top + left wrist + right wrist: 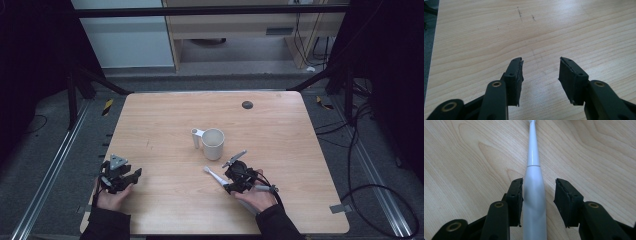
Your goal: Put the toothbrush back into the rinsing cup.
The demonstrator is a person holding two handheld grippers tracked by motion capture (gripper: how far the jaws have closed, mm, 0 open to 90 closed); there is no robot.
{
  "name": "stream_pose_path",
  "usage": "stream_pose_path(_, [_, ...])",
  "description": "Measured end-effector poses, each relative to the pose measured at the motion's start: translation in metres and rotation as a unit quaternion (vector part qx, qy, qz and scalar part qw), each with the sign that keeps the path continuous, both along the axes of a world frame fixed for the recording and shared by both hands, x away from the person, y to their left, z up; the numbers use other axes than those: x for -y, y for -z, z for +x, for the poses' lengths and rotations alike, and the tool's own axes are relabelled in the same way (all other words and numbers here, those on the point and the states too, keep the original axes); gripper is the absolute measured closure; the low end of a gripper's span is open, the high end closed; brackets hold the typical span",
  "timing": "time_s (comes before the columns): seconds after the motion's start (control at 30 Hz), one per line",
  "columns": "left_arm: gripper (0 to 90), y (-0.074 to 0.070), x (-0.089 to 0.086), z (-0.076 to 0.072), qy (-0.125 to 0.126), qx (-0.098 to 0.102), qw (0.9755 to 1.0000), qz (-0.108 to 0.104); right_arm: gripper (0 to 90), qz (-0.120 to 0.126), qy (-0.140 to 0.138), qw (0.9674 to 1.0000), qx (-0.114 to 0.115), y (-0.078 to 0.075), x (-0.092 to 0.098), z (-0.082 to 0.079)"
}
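Observation:
A white electric toothbrush (214, 175) lies flat on the wooden table (165, 115), its head pointing away to the left. In the right gripper view the toothbrush handle (532, 157) runs between the jaws of my right gripper (539, 181). One pad sits right beside the handle and a gap shows at the other, so the right gripper (229, 181) is open. A cream mug (213, 143) with a white handle stands upright just beyond the toothbrush. My left gripper (131, 176) rests near the front left of the table, and the left gripper (540, 60) is open over bare wood.
A small dark round disc (247, 104) sits near the table's far edge. Black frame bars and loose cables surround the table on the floor. Bare wood lies between the two hands.

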State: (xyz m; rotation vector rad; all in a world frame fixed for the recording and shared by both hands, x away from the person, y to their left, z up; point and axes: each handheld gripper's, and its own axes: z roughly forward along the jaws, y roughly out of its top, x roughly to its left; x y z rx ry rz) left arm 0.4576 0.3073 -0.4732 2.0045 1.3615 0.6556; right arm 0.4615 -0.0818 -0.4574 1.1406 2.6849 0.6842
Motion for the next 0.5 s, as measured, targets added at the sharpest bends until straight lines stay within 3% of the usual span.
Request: stream_pose_path(0.5, [52.9,0.001,0.000,0.000,0.000,-0.002,1.0000,-0.001,61.5,-0.019,-0.003,0.9996,-0.021,0.012,-0.006,0.000])
